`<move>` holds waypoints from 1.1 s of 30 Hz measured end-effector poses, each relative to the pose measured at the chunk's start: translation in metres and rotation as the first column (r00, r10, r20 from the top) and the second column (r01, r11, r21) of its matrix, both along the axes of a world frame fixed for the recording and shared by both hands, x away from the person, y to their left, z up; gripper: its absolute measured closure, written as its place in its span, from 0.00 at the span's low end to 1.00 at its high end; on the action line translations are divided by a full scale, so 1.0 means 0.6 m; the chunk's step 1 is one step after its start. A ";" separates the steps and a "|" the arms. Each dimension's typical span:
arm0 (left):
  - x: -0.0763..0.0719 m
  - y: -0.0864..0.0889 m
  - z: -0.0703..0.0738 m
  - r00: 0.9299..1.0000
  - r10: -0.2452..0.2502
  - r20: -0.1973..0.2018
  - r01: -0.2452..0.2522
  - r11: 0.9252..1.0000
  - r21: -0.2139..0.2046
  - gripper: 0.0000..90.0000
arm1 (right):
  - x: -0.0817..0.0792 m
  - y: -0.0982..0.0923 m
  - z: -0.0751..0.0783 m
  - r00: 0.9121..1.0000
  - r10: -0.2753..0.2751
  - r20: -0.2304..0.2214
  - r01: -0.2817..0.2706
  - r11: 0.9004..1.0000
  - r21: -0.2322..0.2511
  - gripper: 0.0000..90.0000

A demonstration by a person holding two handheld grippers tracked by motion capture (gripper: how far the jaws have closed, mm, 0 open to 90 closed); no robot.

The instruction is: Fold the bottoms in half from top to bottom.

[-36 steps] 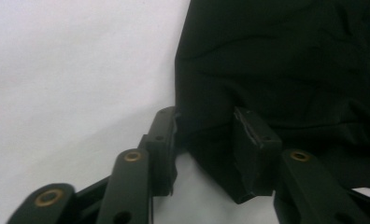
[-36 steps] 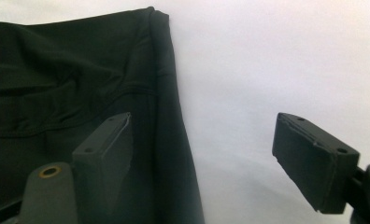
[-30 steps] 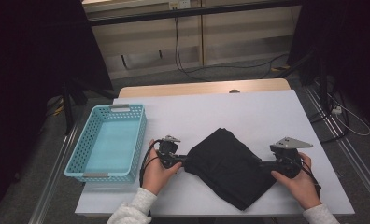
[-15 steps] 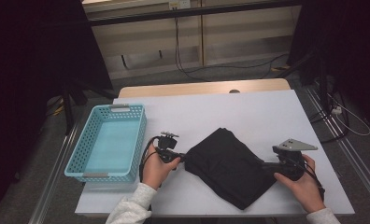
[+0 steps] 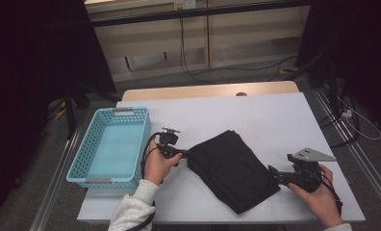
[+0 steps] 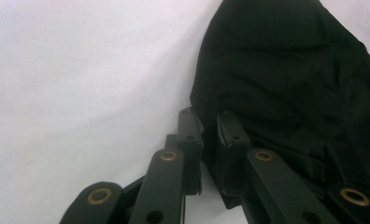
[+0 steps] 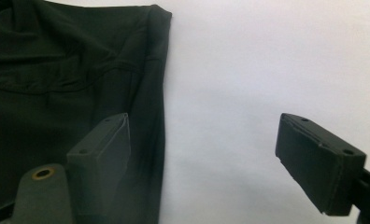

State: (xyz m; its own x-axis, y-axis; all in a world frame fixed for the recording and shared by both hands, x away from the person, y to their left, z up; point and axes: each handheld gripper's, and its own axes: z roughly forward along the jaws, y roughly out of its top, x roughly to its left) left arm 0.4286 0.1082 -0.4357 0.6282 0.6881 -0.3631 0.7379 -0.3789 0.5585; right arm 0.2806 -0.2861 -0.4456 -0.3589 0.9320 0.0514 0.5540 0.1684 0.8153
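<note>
The black cloth [image 5: 231, 169] lies folded on the white tabletop [image 5: 275, 120], right of the basket [image 5: 112, 144]. The left tool [image 6: 210, 140] has just closed, pinching its edge; the right tool [image 7: 202, 158] gapes wide, one jaw over the cloth.

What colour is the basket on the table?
The basket is light blue, with little holes all round its walls. It shows best in the high view.

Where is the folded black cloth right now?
In the high view, the folded black cloth lies on the white table, right of the blue basket.
</note>
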 end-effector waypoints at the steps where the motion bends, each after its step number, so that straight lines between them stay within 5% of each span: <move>1: 0.002 0.000 0.000 1.000 0.010 0.002 -0.010 1.000 -0.006 0.91 | -0.001 0.000 0.000 1.000 -0.003 0.000 0.003 1.000 0.001 0.19; 11: 0.009 0.000 -0.002 1.000 0.010 0.013 -0.011 1.000 0.008 0.91 | 0.005 0.028 -0.006 0.999 0.040 -0.036 -0.038 0.998 0.041 0.15; 22: 0.007 0.007 0.000 0.999 0.023 0.022 -0.023 1.000 0.007 0.91 | 0.014 0.069 -0.025 0.986 0.118 -0.115 -0.117 0.993 0.009 0.23; 33: 0.007 0.006 0.003 0.999 0.022 0.026 -0.022 1.000 0.009 0.91 | 0.006 0.075 -0.029 0.989 0.074 -0.131 -0.075 0.997 0.000 0.36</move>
State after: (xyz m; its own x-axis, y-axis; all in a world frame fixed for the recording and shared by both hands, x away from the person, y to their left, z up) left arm 0.4326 0.1117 -0.4342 0.6219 0.7050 -0.3409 0.7316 -0.3678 0.5740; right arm 0.2845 -0.2413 -0.4629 -0.4178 0.9033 0.0974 0.6414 0.2172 0.7358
